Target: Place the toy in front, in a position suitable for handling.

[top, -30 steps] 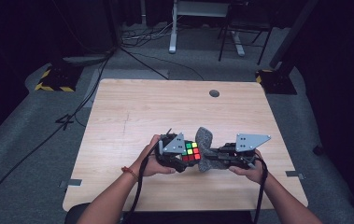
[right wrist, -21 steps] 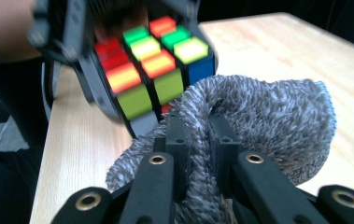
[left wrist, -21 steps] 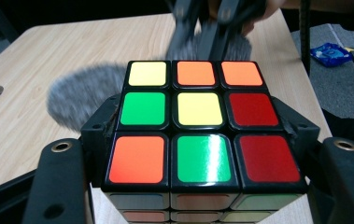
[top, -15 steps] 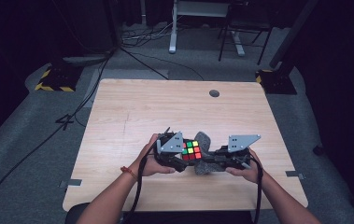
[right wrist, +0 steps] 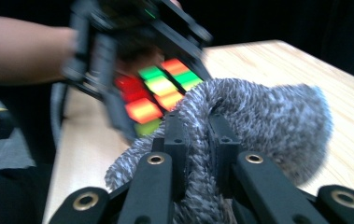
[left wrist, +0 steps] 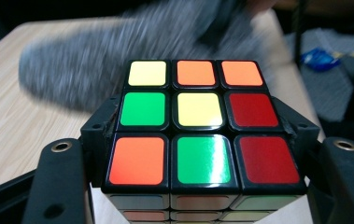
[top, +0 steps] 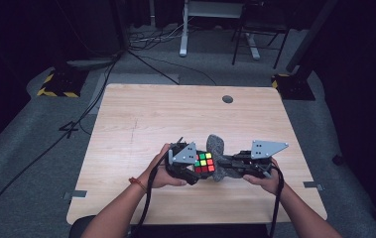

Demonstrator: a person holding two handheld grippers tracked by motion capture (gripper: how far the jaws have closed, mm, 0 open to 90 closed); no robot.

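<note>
A multicoloured plastic puzzle cube (top: 204, 162) with black edges is clamped between the jaws of the left gripper (top: 195, 166), above the near middle part of the light wooden counter (top: 175, 119). In the left gripper view the cube (left wrist: 198, 126) is seen pressed on both sides by the black jaws, with its upper face turned to the camera: a pale yellow and two orange squares in the far row, green, yellow and red in the middle row, and orange, green and red in the near row.

A grey knitted fuzzy cloth (top: 218, 156) is pinched by the narrowly closed jaws of the right gripper (top: 225, 166), just to the right of the cube and touching it or nearly so; contact cannot be judged for certain. In the right gripper view the cloth (right wrist: 258, 116) is seen bunched around and between the jaws, with its free end spread to the right, and the cube (right wrist: 158, 91) is seen blurred beyond it, held in the other gripper.

A small round dark hole (top: 227, 99) is seen in the counter, well beyond the cube, near the far edge.
</note>
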